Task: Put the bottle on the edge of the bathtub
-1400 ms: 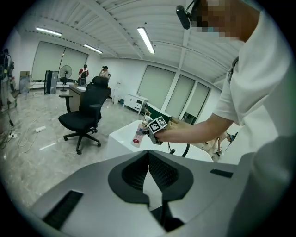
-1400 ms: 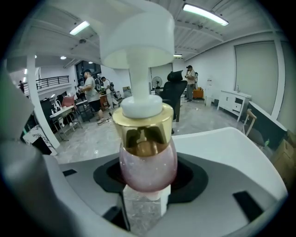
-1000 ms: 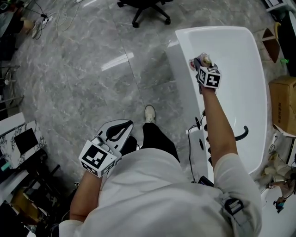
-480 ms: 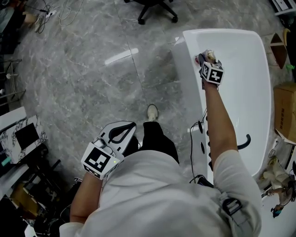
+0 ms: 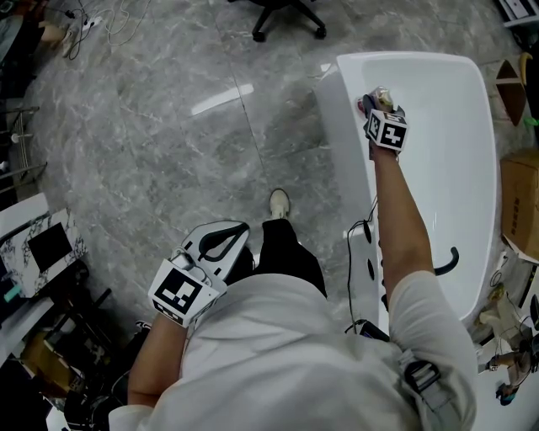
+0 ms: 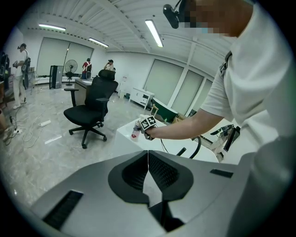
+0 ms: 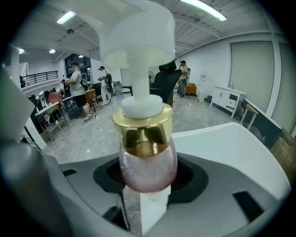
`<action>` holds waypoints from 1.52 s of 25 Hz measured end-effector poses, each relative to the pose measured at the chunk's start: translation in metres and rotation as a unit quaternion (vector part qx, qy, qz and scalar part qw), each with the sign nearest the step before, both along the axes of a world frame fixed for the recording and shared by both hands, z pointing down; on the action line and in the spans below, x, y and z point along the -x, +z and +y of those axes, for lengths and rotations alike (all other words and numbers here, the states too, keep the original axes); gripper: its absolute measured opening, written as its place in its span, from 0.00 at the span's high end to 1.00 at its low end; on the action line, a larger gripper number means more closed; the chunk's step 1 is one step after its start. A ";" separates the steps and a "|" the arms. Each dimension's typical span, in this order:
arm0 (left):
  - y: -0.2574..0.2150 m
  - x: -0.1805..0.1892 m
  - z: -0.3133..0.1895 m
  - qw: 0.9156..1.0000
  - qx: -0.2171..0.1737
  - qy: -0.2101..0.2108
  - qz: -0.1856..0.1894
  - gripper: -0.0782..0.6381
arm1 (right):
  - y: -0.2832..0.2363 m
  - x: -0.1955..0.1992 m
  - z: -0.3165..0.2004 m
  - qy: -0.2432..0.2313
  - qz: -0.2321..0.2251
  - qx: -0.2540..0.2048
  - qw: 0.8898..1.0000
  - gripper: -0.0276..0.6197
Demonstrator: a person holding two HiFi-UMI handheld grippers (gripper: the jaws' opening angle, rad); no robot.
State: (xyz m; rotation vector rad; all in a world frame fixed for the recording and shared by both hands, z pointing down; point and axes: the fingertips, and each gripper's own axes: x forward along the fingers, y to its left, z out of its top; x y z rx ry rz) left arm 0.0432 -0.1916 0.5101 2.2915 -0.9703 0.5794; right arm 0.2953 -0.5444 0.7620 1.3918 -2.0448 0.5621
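An open lab-like hall: white bathtub (image 5: 446,135) standing on grey marble floor (image 5: 152,151), office chair (image 6: 92,111), ceiling strip lights (image 6: 153,32), cables (image 5: 126,25) upper left.

The bottle (image 7: 148,166) is seen with a glossy, glitter-flecked pink body, a mirror-bright gold collar (image 7: 143,132) and a matt white plastic pump (image 7: 138,41). The bathtub (image 5: 446,151) is finished in smooth glossy white; the floor (image 5: 152,143) is laid in polished grey marbled stone

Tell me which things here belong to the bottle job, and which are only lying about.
For the job: bottle, right gripper holding it, bathtub.
Lying about: office chair, cardboard box; left gripper idle, shut.
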 end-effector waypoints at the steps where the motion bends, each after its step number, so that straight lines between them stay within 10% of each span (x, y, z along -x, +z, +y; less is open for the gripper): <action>1: 0.001 0.001 -0.001 1.000 -0.001 0.000 0.001 0.87 | 0.000 0.001 -0.001 -0.002 0.003 -0.001 1.000 0.60; 38: -0.015 0.005 0.023 0.999 -0.032 0.032 0.016 0.87 | -0.021 -0.012 0.049 0.033 -0.004 -0.004 0.999 0.48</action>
